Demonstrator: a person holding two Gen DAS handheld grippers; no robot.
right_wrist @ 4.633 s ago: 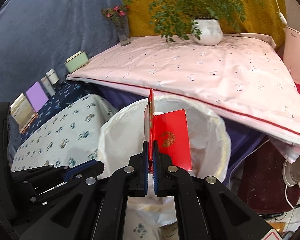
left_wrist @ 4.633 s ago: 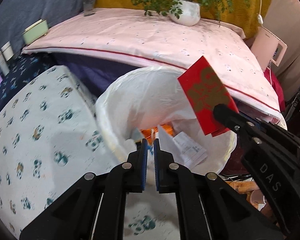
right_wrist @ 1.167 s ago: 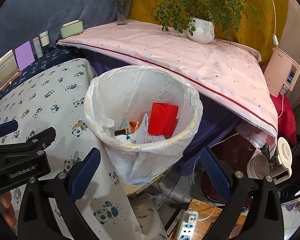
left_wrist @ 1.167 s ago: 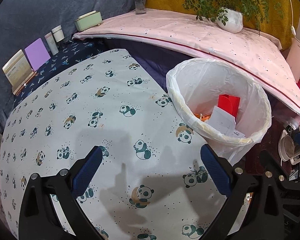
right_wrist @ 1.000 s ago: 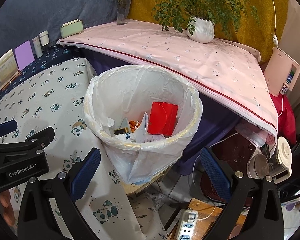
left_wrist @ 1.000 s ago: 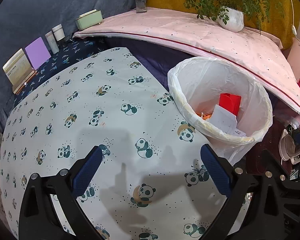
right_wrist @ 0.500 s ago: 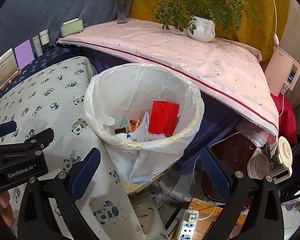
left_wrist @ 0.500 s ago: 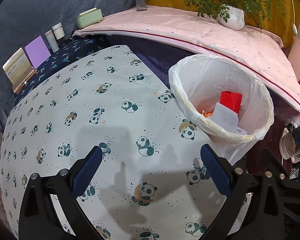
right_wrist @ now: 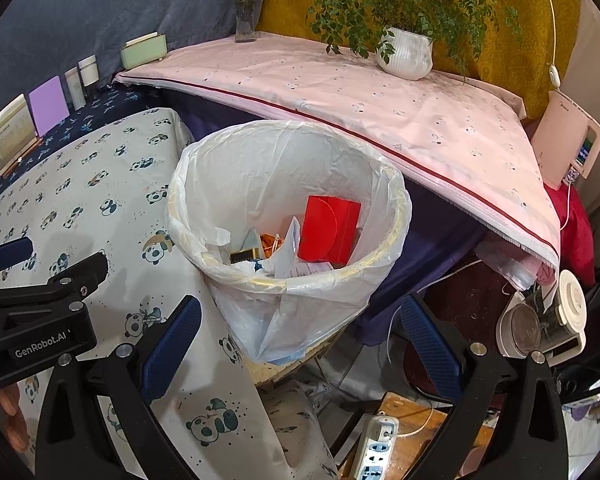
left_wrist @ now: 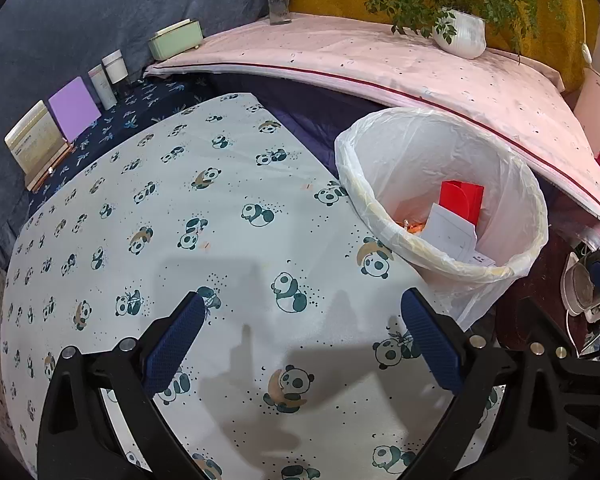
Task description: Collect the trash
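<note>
A bin lined with a white plastic bag [left_wrist: 520, 200] [right_wrist: 384, 184] stands beside the panda-print table [left_wrist: 172, 208]. Inside lie a red envelope [left_wrist: 461, 200] [right_wrist: 328, 232], white paper slips [left_wrist: 452, 232] [right_wrist: 288, 252], orange scraps and a small dark box. My left gripper [left_wrist: 306, 336] hovers open over the tablecloth, left of the bin, holding nothing. In the right wrist view my right gripper [right_wrist: 300, 340] is open and empty in front of the bin's near side; the left gripper's body [right_wrist: 40, 312] shows at its left.
A pink-clothed surface [right_wrist: 340, 80] behind the bin carries a potted plant [right_wrist: 406, 52], a flower vase [right_wrist: 246, 8] and a green box [right_wrist: 142, 52]. Cards and jars [left_wrist: 76, 108] line the table's far left. A power strip [right_wrist: 374, 444], cables and an appliance [right_wrist: 540, 320] lie on the floor at right.
Since 4.6 s ago both grippers opened and the red envelope went from my right gripper into the bin. Over the last second the views barely shift.
</note>
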